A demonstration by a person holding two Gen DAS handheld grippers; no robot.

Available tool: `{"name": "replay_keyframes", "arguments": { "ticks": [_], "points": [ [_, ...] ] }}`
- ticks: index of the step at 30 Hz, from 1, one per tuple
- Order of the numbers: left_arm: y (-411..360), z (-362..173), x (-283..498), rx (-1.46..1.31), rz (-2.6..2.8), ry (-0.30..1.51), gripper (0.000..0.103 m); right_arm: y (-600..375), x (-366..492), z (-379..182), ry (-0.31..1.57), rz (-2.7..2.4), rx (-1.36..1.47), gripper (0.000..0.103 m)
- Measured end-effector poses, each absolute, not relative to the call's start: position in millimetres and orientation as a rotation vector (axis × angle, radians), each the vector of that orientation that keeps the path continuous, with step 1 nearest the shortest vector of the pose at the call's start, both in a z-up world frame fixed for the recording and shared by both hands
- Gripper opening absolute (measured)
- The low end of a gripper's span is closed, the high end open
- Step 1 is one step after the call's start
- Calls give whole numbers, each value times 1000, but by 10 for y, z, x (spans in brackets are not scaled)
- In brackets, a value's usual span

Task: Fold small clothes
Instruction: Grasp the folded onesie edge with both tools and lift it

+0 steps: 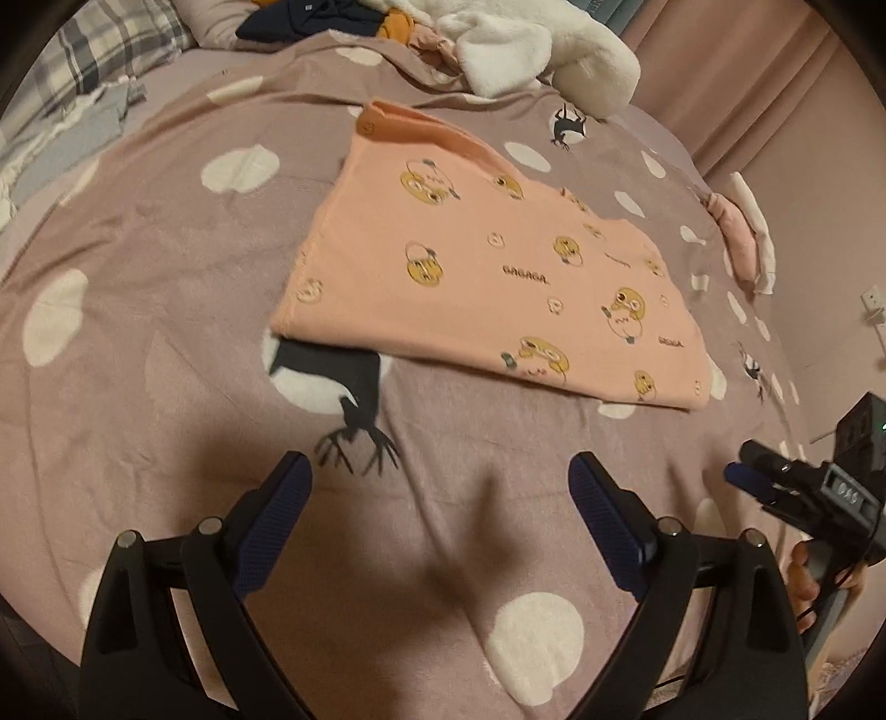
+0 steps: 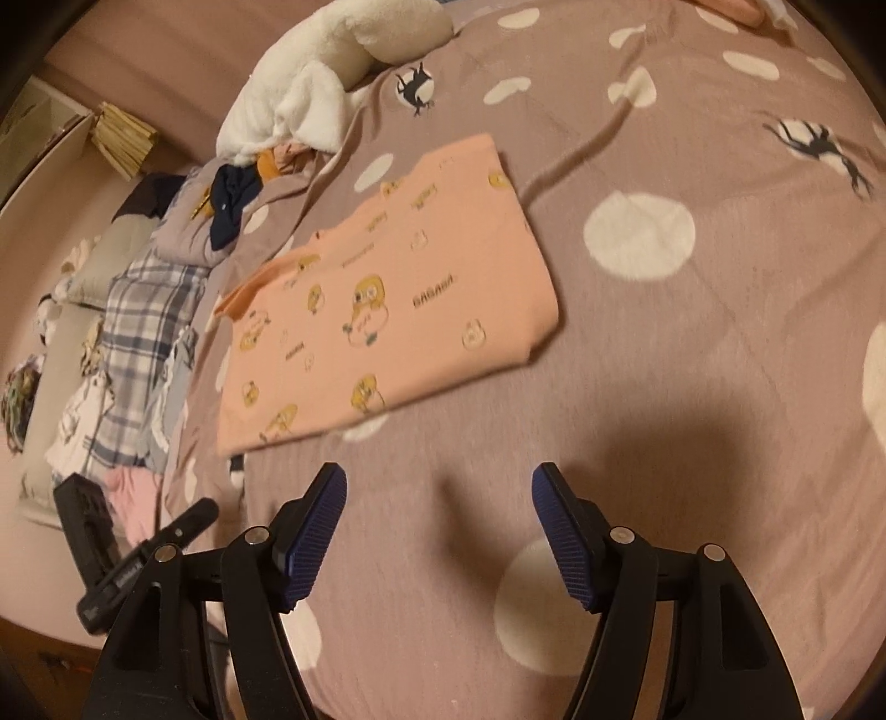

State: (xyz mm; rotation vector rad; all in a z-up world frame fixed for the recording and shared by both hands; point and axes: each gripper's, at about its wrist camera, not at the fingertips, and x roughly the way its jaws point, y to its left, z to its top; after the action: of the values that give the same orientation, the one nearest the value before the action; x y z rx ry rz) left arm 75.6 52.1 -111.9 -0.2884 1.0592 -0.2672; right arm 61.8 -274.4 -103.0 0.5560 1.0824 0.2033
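The left gripper (image 1: 440, 498) tilts steeply down over the bed, its blue-padded fingers (image 1: 277, 520) spread wide with only bedspread (image 1: 138, 288) between them. The right gripper (image 2: 440, 518) slants down at much the same pitch, its fingers (image 2: 315, 531) likewise parted and pinching nothing. In the left wrist view the right gripper shows at the right edge, with part of a hand (image 1: 803, 581) wrapped round its handle; blur makes the grip hard to read there. The peach garment (image 1: 487, 266), printed with yellow cartoon figures, lies folded flat on the mauve spotted bedspread, just ahead of both pairs of fingers and apart from them. Beyond it, at the far side of the bed, sit a white fleece item (image 1: 531, 50) and a small heap of dark and orange clothes (image 1: 332, 19). A plaid cloth (image 2: 138, 310) lies along the bed's edge
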Motion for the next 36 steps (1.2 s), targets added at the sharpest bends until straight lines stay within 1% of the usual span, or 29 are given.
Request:
{"name": "replay_keyframes", "arguments": {
  "ticks": [8,16,23,31,32,34,35,36],
  "points": [
    [471,-1330,967,-407,-316,1102,94,-2724,713,-1272,1134,223,608,70],
    [570,-1371,1298,-575,-367,1098,96,-2744,930,-1392,1115,284,732,70],
    [756,-1418,1588,-812,-387,1085,96,-2802,1142,-1501,1073,335,908,70],
    [726,-1442,1893,-904,-350,1048,95,-2865,1531,-1689,1019,401,1163,70],
    [694,-1444,1943,-890,-348,1059,92,-2852,1561,-1677,1021,396,1159,70],
    [652,-1423,1987,-845,-300,1072,78,-2794,1633,-1631,1035,371,1111,70],
    [647,-1423,1997,-829,-261,1080,61,-2760,1653,-1605,1039,361,1079,68],
    [647,-1427,2019,-819,-229,1090,51,-2720,1669,-1576,1042,345,1031,66]
  ]
}}
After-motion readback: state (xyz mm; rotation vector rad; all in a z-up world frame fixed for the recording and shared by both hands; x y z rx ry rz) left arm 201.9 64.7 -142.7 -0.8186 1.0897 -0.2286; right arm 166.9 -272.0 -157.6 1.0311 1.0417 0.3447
